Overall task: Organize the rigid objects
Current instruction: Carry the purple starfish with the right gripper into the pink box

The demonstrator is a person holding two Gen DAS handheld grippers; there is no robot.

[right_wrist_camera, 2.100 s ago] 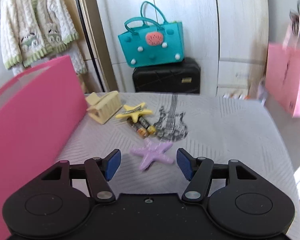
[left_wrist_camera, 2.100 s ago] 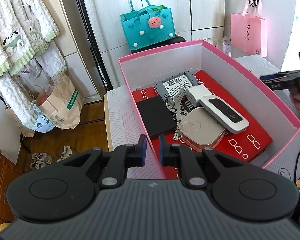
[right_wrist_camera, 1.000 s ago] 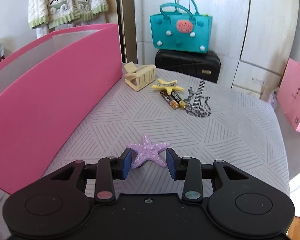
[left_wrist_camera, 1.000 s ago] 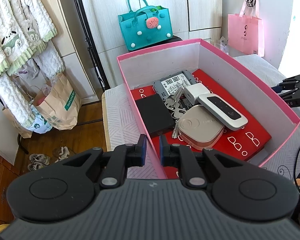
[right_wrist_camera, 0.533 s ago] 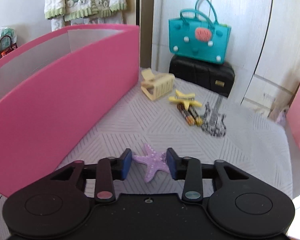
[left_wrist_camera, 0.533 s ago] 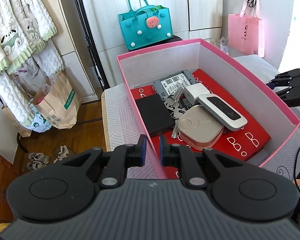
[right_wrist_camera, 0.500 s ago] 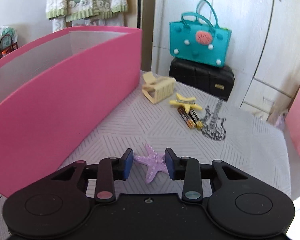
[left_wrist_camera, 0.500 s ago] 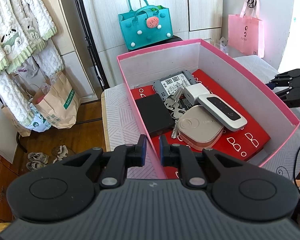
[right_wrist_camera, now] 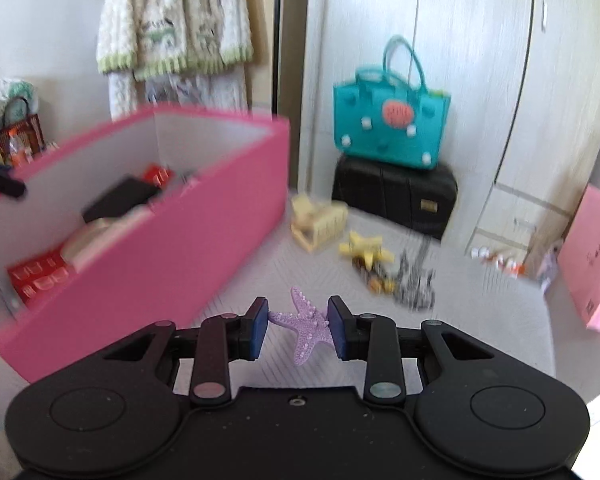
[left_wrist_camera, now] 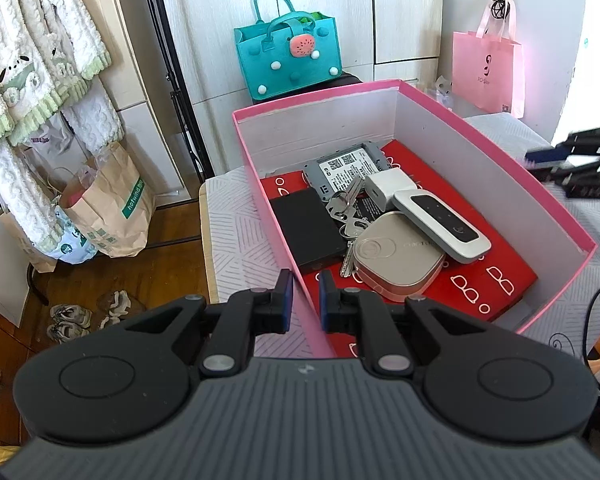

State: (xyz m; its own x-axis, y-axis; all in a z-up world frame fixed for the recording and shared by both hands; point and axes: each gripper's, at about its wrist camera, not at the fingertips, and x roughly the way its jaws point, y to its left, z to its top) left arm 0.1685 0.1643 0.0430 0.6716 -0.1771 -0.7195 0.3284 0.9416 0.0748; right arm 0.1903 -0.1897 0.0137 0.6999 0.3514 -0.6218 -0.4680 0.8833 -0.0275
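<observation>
The right gripper [right_wrist_camera: 298, 326] is carrying the purple starfish [right_wrist_camera: 306, 326], jaws clamped on it, beside the pink box [left_wrist_camera: 428, 120], which is already holding several gadgets. The left gripper [left_wrist_camera: 304, 306] is pinching the box's wall. A yellow starfish [right_wrist_camera: 366, 250], cream clip [right_wrist_camera: 320, 220] and batteries [right_wrist_camera: 374, 276] are waiting on the bed.

Box [right_wrist_camera: 204, 236] left of clip [right_wrist_camera: 320, 222], batteries [right_wrist_camera: 374, 276].
</observation>
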